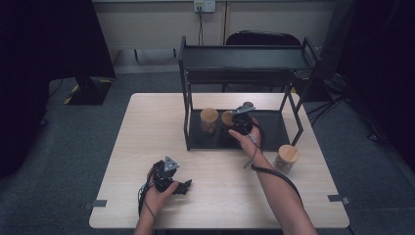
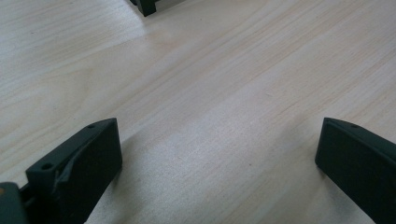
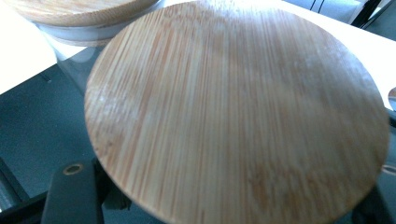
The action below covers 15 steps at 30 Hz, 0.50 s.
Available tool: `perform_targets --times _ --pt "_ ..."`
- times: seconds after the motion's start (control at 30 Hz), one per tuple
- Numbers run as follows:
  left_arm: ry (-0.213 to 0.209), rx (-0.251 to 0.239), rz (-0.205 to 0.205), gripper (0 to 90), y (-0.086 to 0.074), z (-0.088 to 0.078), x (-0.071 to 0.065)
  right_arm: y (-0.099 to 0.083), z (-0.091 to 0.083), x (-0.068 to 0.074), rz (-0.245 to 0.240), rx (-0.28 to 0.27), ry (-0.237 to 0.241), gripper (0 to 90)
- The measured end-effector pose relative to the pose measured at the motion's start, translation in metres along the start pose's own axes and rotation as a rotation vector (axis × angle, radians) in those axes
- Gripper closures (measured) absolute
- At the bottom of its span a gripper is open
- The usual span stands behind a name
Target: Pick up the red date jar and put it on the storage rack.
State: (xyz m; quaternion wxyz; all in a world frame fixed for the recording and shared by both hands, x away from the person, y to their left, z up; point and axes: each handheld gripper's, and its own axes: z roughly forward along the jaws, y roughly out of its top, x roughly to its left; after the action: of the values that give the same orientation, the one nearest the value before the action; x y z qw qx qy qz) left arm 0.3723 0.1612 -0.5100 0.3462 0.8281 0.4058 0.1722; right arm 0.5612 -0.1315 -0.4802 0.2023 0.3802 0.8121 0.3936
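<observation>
A glass jar with a round bamboo lid (image 3: pixel 238 116) stands on the lower shelf of the black rack (image 1: pixel 274 129). My right gripper (image 1: pixel 232 123) is shut on this jar (image 1: pixel 227 119), with one black finger (image 3: pixel 72 193) showing below the lid's left edge. Just to its left on the same shelf stands a second lidded jar (image 1: pixel 209 119), whose lid (image 3: pixel 79 11) sits close to the held one. A third jar (image 1: pixel 287 156) rests on the table to the right of the rack. My left gripper (image 1: pixel 185 186) lies low over the table near the front edge, open (image 2: pixel 219 154), with bare wood between its jaws.
The rack's upper shelf (image 1: pixel 244 51) overhangs the jars, and its front left post (image 1: pixel 186 117) stands near the second jar. The light wooden table (image 1: pixel 147 127) ends at a grey floor. A dark chair (image 1: pixel 262 38) sits behind the rack.
</observation>
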Motion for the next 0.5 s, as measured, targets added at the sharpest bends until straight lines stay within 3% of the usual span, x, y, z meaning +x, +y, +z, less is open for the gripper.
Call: perform_targets --times 0.13,0.27,0.5 --pt "0.0 0.0 0.0 0.2 0.0 0.0 0.0 0.0006 -0.0009 0.0009 0.007 0.009 -0.007 24.0" --pt "0.0 0.0 0.0 0.1 0.0 0.0 0.0 0.0024 -0.0024 0.0006 0.052 0.02 0.009 14.6" --pt "0.0 0.0 0.0 0.2 0.0 0.0 0.0 0.0036 -0.0059 0.0026 0.049 0.032 -0.007 5.1"
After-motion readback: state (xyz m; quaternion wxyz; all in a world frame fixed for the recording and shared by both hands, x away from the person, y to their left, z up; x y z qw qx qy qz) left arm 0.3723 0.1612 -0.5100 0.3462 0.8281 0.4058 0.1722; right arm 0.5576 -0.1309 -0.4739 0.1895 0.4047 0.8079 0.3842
